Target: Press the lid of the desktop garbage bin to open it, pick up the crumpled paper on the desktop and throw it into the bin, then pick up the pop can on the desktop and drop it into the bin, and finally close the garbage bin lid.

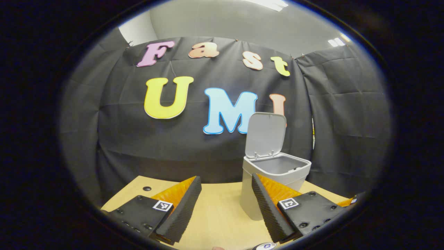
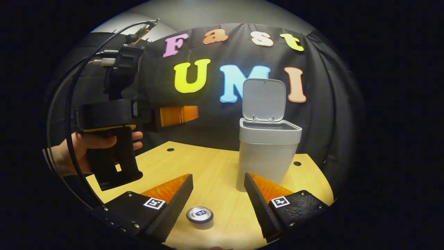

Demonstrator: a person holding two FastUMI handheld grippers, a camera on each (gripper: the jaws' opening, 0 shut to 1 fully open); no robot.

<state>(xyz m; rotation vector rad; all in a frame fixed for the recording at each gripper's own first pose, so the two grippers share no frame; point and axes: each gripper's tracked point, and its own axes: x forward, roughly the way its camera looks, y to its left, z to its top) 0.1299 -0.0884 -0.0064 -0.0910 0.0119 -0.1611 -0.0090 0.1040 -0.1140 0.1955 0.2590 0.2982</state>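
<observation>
A: Right claw [image 2: 216,199] is seen spread wide, nothing held. The pop can [image 2: 200,217] stands upright on the table [image 2: 215,166], between the two fingers and a little near of their tips, untouched by either.

B: Left claw [image 1: 225,201] is likewise open and empty. In the right gripper view it is held aloft at the left by a hand [image 2: 86,147], well apart from the can.

A: The garbage bin [image 2: 265,158] is noted farther off, right of centre, its lid [image 2: 263,99] swung up and upright behind the mouth. No crumpled paper is made out on the table; it is judged to be already inside, though the bin's interior cannot be checked.

B: Step in hand is taken to be the can pick-up. It is advised that the right claw be lowered until the pads span the can's wall below the rim, and centred so both sides are met together; otherwise the can could be nudged over or rolled away.

A: A firm but gentle close is suggested, as thin metal is likely to dent. The lift should be kept vertical before being carried over the open mouth, clear of the raised lid.
</observation>
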